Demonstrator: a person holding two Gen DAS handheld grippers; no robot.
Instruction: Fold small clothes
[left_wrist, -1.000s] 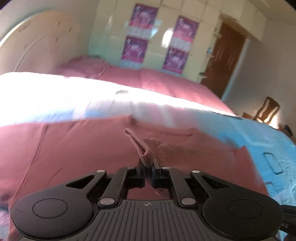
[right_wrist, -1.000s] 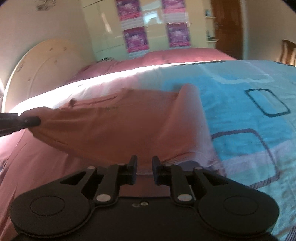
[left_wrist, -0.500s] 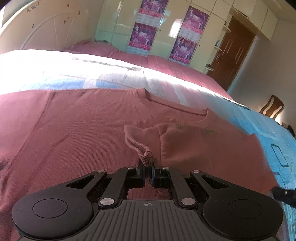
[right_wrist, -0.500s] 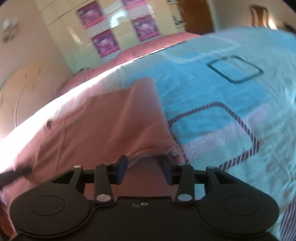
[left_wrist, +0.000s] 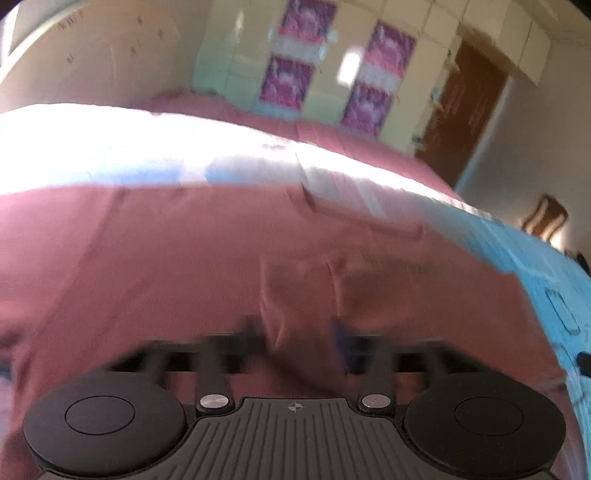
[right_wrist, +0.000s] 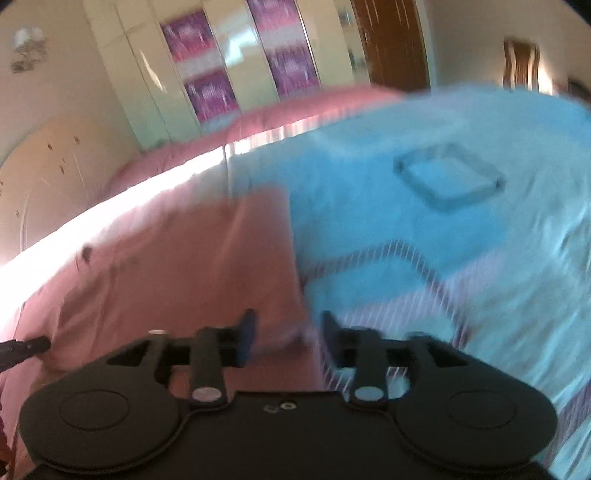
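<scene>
A pink long-sleeved top (left_wrist: 177, 258) lies spread on the bed, its sleeve (left_wrist: 295, 284) folded in over the chest. My left gripper (left_wrist: 298, 332) hangs low over that sleeve; its jaws are opening, and the cuff lies loose between the blurred fingers (left_wrist: 255, 332) without being pressed. In the right wrist view the pink top (right_wrist: 184, 266) fills the left half. My right gripper (right_wrist: 289, 328) sits over its right edge, jaws opening, with only the cloth's hem below the gap. The left gripper's tip (right_wrist: 22, 347) shows at the far left.
A blue patterned bedsheet (right_wrist: 424, 221) covers the bed to the right of the top. A cream headboard (left_wrist: 92, 62), a pale wardrobe with purple posters (left_wrist: 291, 66), a brown door (left_wrist: 465, 110) and a wooden chair (left_wrist: 546, 218) stand behind the bed.
My left jaws let go of the sleeve cuff, which now lies on the top. My right jaws spread wider and that gripper swung toward the top's right edge.
</scene>
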